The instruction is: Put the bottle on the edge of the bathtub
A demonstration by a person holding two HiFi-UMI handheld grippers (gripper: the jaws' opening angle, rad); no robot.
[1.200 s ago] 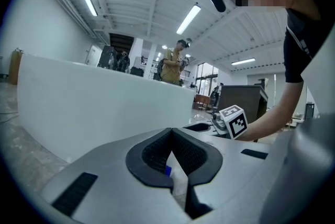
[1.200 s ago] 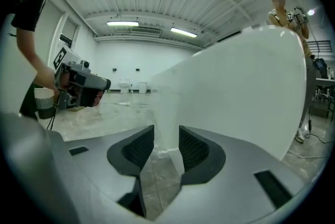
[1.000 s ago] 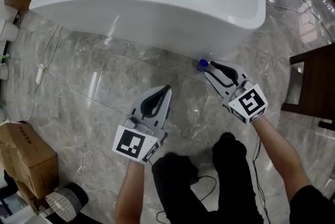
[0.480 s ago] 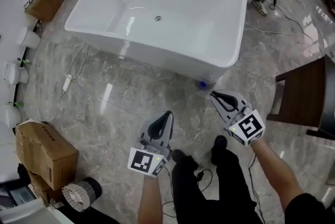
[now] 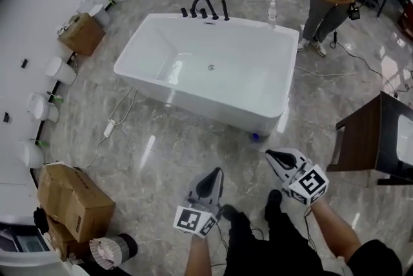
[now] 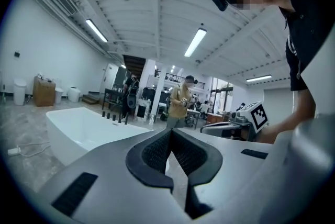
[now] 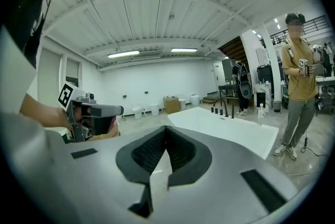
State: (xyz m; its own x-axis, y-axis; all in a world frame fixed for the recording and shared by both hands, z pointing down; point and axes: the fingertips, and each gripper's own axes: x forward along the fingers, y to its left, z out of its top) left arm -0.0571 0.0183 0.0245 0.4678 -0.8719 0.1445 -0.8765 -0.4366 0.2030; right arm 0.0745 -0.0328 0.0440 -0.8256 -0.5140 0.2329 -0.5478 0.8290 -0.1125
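Honestly, left gripper (image 5: 217,173) and right gripper (image 5: 271,154) jaws are clenched empty, right's just closed. Bottle (image 5: 255,137) sits on the floor (image 5: 181,146) ahead of them; grabbing it's next, I'd guess.

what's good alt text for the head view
A person holds a left claw and right claw, both shut and empty, over a grey marble floor before a white bathtub. A clear bottle stands on the tub's far rim; a small blue object lies by its near corner.
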